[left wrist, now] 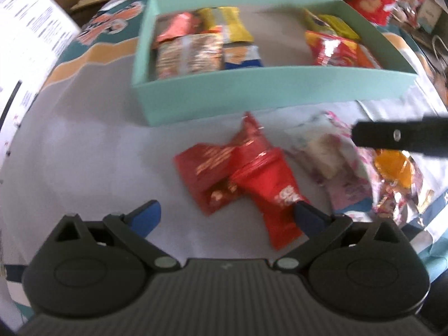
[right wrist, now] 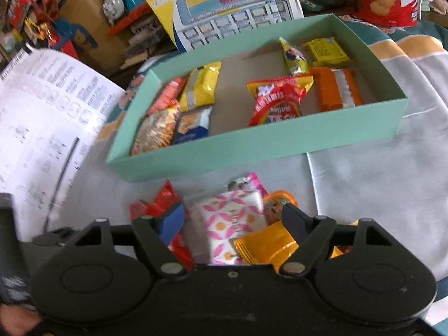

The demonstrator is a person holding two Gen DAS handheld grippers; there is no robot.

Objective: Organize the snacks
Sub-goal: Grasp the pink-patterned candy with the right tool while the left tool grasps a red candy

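The desk (right wrist: 378, 173), under a pale cloth, carries a shallow green box (right wrist: 252, 145). Inside the box, packets sit in two groups: yellow, orange and blue ones at the left end, a red-and-yellow packet (right wrist: 277, 102) with orange and yellow ones at the right, and bare floor between them. A printed white sheet (right wrist: 47, 117) lies left of the box.

In front of the box lies a loose pile: two red packets (left wrist: 246, 176), a pink-patterned packet (right wrist: 235, 218) and an orange wrapper (right wrist: 266, 245).

The left hand-held gripper (left wrist: 226, 214) stands wide, one tip touching a red packet, nothing held. The right hand-held gripper (right wrist: 233, 218) is partly open, straddling the pink packet without pressing it.
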